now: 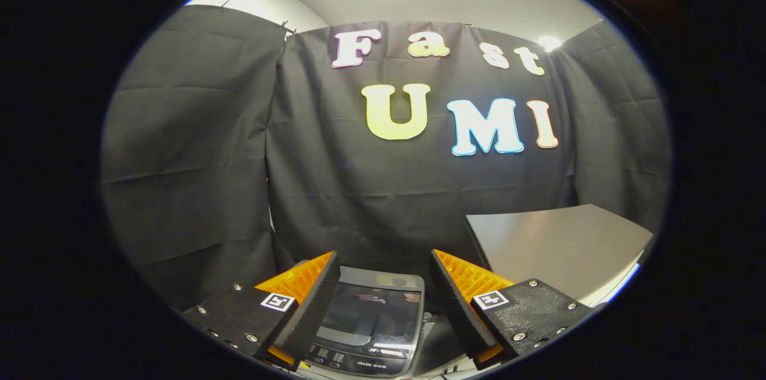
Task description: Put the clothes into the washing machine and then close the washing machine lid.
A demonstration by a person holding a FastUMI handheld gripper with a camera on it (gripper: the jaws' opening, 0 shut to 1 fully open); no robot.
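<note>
A small grey top-loading washing machine (372,317) stands below and just ahead of my gripper (383,302). Its dark glass lid (371,308) lies flat and closed, with a control panel at the near edge. The gripper is open, its two fingers spread wide on either side of the machine's top, with nothing between them. The fingers hang above the machine without touching it.
A grey table (556,245) stands to the right of the washing machine, beyond the right finger. Black cloth walls close the booth behind and to the left of the machine.
</note>
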